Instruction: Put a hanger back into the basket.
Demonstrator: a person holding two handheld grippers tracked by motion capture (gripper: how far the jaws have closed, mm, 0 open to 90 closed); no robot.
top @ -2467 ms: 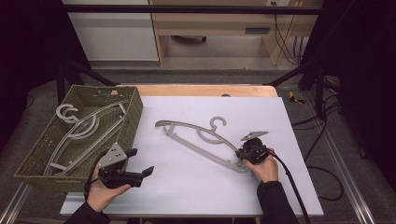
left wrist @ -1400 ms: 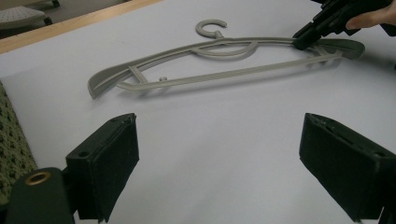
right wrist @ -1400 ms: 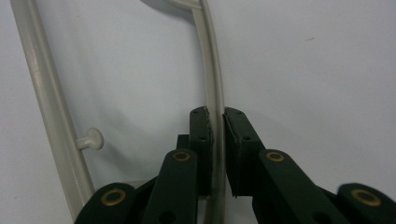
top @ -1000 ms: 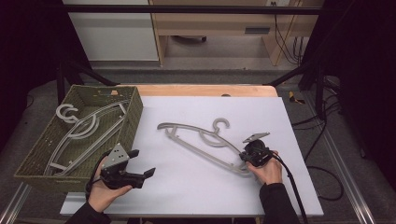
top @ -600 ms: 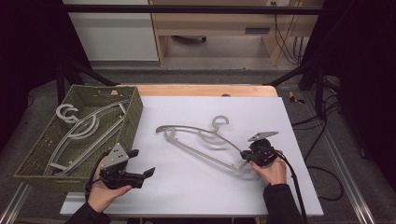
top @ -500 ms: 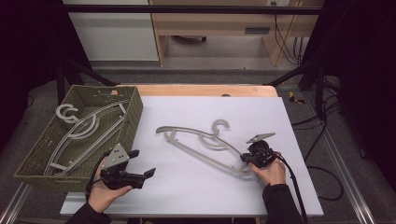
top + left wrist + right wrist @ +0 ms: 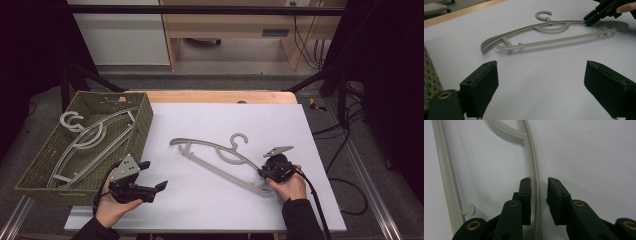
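- A grey hanger [image 7: 220,159] is seen lying flat on the white table [image 7: 210,200], right of the basket [image 7: 142,125] and well apart from it.
- The hanger's hook [image 7: 239,141] is turned toward the far edge of the table; its long bar runs slantwise from near the basket down toward the right gripper [image 7: 264,172].
- The right gripper is set at the hanger's near right end, held in the person's right hand [image 7: 287,186].
- In the right gripper view, the hanger's upper arm [image 7: 535,182] is seen running between the two jaws; the jaws have just been opening, a narrow gap is left on one side of the arm, and the pads are no longer pressed on it, so the hanger is released.
- The hanger's lower bar [image 7: 445,177], with a small peg [image 7: 469,209] on it, is seen beside the jaws in that view.
- The left gripper [image 7: 152,182] is held low over the table just beside the basket's near corner, in the left hand [image 7: 112,207].
- Its jaws are spread wide with nothing between them, and are pointed toward the hanger, as the left gripper view shows.
- A second hanger [image 7: 90,142] is seen lying inside the basket.
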